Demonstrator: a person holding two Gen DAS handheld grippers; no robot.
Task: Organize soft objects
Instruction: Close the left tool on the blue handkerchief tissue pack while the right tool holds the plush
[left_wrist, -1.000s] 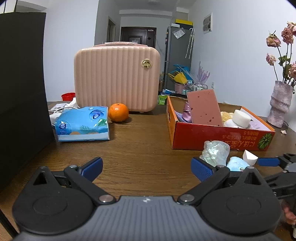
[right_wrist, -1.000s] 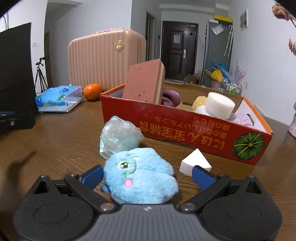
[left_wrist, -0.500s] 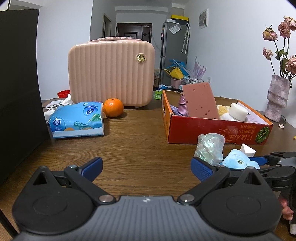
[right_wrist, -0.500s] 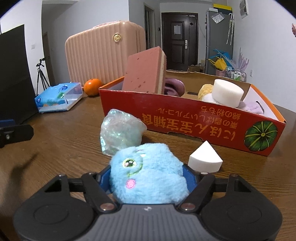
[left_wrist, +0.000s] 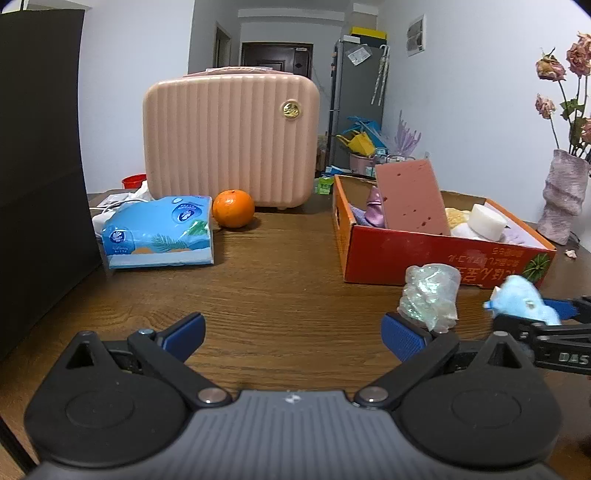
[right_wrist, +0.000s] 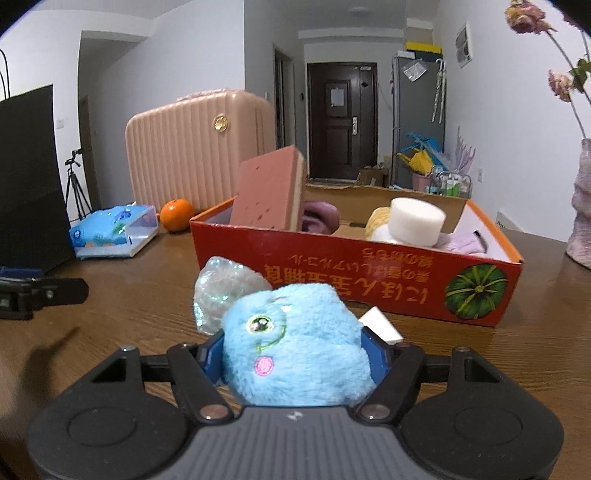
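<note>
Right gripper is clamped on the blue plush, one blue pad pressed into each flank; the fur bulges above and in front of the jaws, so the hold sits low and toward the back of the toy. Left gripper stands wide with nothing between its pads, pointing across the bare table toward the suitcase.

The plush is at the table's near edge, short of the red box, which already holds a pink sponge, a white foam puck, a yellow puff and some purple cloth; the toy appears to be just off the wood, though its underside is hidden.

Risks, as I judge them:
- the plush is soft and squashy; a grip that bites mostly fur may slide, and the toy could droop forward or drop before it clears the box wall;
- the box's near wall stands between toy and goal; too low a carry would catch the plush on the rim and shove the light cardboard back, or peel the toy out of the jaws;
- the crinkly wad lies touching or just behind the plush on its left, and the white wedge is just beside the right jaw; a sideways sweep could knock either away across the table;
- the sponge leans upright against the box's left end; a drop onto it may tip it over the wall;
- the vase with dried flowers stands to the right, well apart, at risk only from a wide swing.
</note>
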